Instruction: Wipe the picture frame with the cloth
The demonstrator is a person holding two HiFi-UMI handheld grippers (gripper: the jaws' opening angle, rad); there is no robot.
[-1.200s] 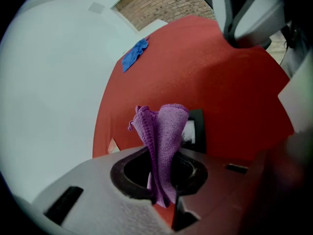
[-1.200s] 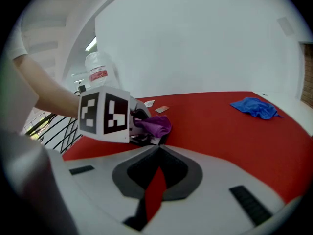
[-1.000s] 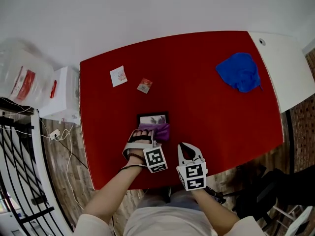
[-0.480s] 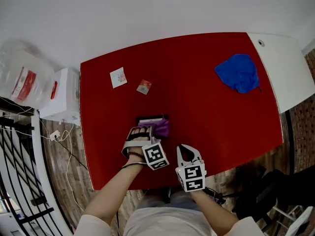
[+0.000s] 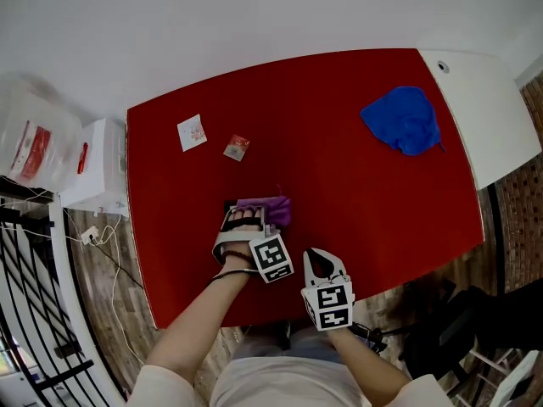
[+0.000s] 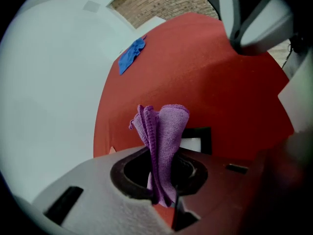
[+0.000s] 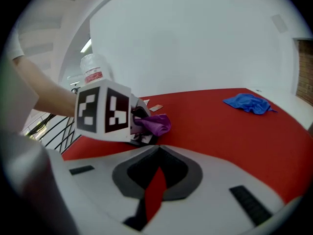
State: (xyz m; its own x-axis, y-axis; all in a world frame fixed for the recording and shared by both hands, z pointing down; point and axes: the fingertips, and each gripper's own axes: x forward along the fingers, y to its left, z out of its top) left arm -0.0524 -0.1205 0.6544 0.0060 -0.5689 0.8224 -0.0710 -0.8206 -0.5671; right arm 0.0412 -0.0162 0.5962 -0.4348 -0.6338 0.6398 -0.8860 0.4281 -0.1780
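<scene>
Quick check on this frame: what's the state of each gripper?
Left gripper: closed on the purple cloth.
Right gripper: closed, nothing held.

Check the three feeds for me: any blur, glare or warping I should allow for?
Head view: evenly lit, sharp, no glare, but the fisheye bows the edges of the red table. Left gripper view: black round vignette; purple cloth crisp, picture frame behind it dim. Right gripper view: same vignette, the near foreground soft, blue cloth clear enough.
</scene>
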